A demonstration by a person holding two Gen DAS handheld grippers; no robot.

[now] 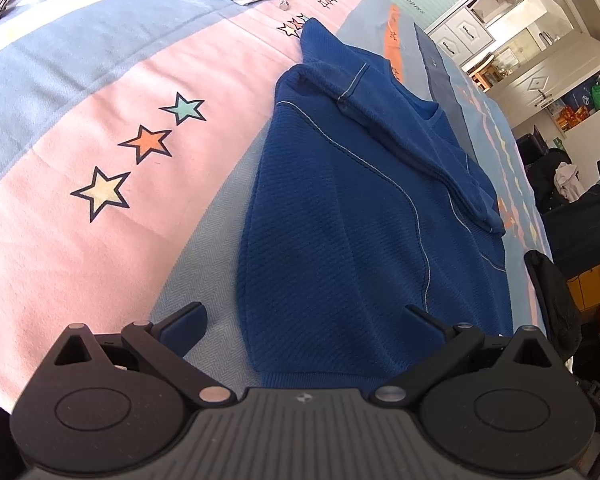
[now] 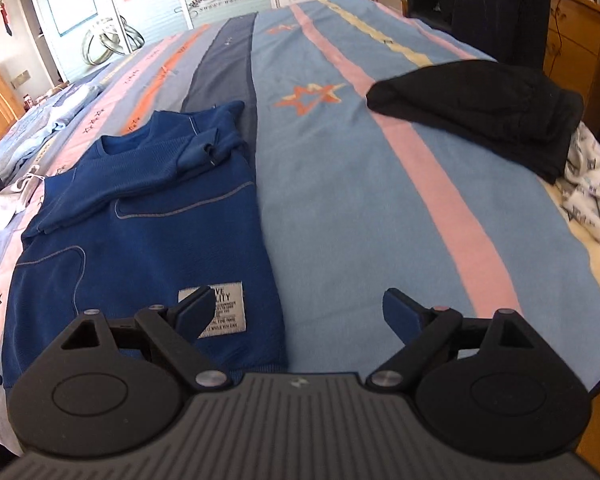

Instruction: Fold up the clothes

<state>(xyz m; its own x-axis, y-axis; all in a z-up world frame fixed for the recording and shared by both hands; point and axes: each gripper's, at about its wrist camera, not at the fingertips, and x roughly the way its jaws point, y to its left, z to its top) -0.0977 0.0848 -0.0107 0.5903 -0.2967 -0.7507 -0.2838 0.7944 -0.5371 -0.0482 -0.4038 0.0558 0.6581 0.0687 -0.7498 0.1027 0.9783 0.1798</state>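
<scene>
A striped, star-printed bedspread (image 2: 340,184) fills both frames; cupboards (image 1: 532,40) stand upper right. Left gripper (image 1: 304,320) and right gripper (image 2: 296,312) are spread, pinching nothing.

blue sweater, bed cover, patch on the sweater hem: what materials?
Blue sweater: looks like ribbed cotton-type knit, matte; fine diagonal ribs and pale contrast seams show.
Bed cover: seems a soft brushed woven fabric, matte, striped; a herringbone weave shows in the left wrist view.
Patch: probably a printed woven label, off-white, stitched edges.
</scene>
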